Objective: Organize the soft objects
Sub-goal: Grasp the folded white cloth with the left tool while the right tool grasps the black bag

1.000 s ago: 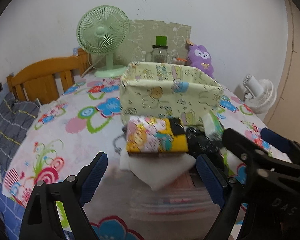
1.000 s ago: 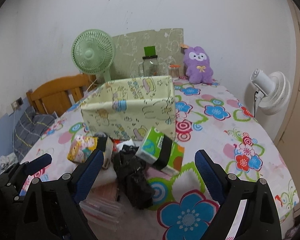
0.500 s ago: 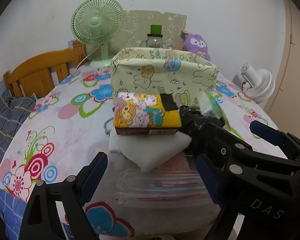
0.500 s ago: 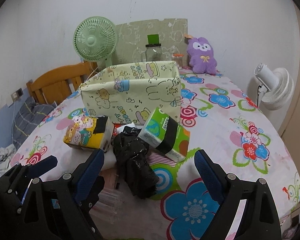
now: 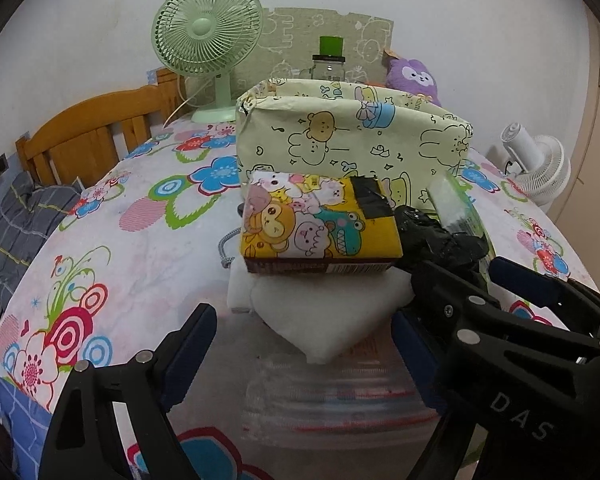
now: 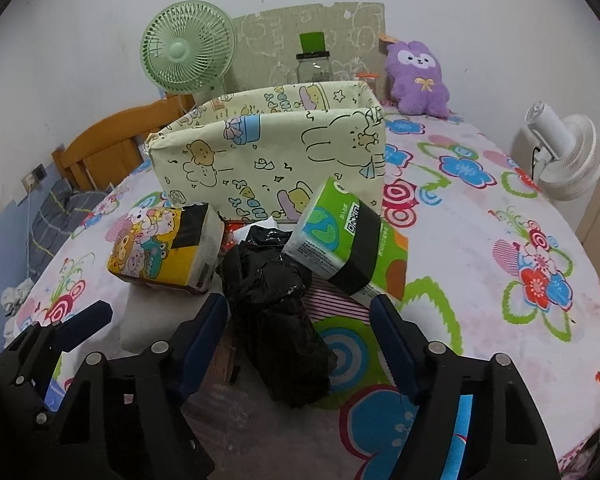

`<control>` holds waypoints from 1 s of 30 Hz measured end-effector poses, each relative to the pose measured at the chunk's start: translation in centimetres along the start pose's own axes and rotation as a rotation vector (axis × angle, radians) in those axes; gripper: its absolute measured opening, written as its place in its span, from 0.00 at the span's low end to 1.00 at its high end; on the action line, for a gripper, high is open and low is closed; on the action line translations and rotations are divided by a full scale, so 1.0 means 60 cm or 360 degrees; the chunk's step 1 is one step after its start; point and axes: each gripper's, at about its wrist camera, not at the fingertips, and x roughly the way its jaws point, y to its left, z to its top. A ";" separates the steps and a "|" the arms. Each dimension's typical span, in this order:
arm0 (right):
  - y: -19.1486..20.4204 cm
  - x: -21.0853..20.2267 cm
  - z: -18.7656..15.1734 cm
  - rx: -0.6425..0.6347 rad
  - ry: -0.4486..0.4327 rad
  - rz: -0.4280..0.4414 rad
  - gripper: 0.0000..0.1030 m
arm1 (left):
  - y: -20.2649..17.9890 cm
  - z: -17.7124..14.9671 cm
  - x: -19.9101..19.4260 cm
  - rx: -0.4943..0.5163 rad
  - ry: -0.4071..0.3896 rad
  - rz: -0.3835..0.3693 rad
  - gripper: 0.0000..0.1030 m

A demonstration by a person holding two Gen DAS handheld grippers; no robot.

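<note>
We've got the soft stuff piled just in front of the cartoon-print storage box on the floral tabletop: a crumpled black plastic bag, a yellow cartoon tissue pack sitting on a white foam pad, and a green tissue pack leaning against the box. The right hand-held gripper has just been closing a bit, jaws apart on either side of the black bag, pads not pressing it. The left hand-held gripper is wide open near the foam pad, gripping nothing. Clear zip bags lie nearest us. A green fan and purple plush stand behind the box.
</note>
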 end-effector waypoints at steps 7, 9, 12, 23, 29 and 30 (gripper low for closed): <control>0.006 0.015 0.008 -0.0001 0.0052 0.0073 0.47 | -0.004 0.007 0.009 0.0035 0.0009 -0.0041 0.76; 0.009 0.017 0.010 -0.0007 0.0058 0.0083 0.41 | -0.005 0.009 0.009 0.0042 0.0009 -0.0065 0.69; 0.010 0.017 0.012 -0.0007 0.0059 0.0086 0.36 | -0.008 0.010 0.007 0.0057 -0.0003 -0.0071 0.63; 0.016 0.000 0.023 -0.0005 0.0029 0.0112 0.32 | -0.006 0.021 -0.009 0.0045 -0.0026 -0.0098 0.43; 0.016 -0.025 0.041 0.0007 -0.0027 0.0109 0.32 | -0.010 0.039 -0.031 0.0052 -0.0078 -0.0112 0.40; 0.014 -0.027 0.044 0.0007 -0.0034 0.0106 0.32 | -0.011 0.042 -0.035 0.0054 -0.0089 -0.0116 0.39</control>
